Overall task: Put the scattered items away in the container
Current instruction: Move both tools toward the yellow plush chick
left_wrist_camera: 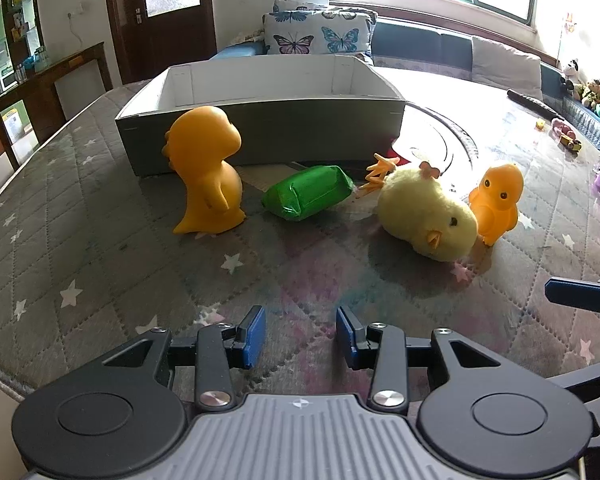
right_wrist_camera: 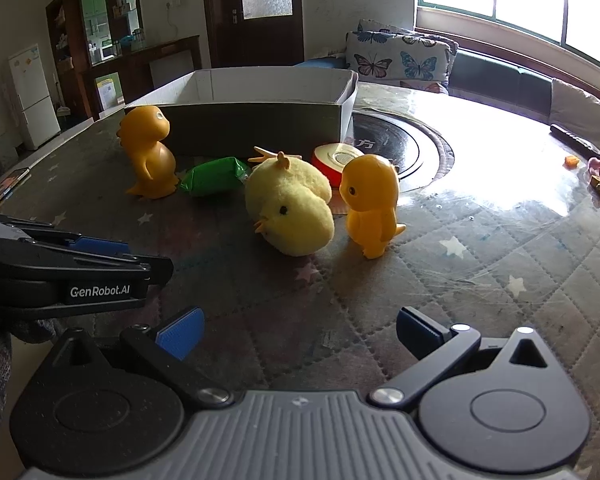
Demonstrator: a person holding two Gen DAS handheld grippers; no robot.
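On the quilted counter [left_wrist_camera: 80, 240], before the empty box [left_wrist_camera: 260, 120], stand four things. The left orange dinosaur [left_wrist_camera: 208, 172] looks hollow, light and slick: grip its body. The green packet [left_wrist_camera: 308, 192] seems crinkly; pinch across its middle. The plush chick [left_wrist_camera: 424, 216] will squash. The right orange dinosaur [left_wrist_camera: 498, 204] touches it. The left tool [left_wrist_camera: 300, 336] and right tool [right_wrist_camera: 298, 334] are apart, empty.

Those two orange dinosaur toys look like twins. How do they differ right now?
The left dinosaur stands close to the box, beside the green packet; the right dinosaur stands farther from the box, next to the plush chick. In the left view, the left one shows its back and side, the right one its face. Both are upright, glossy orange, the same shape.
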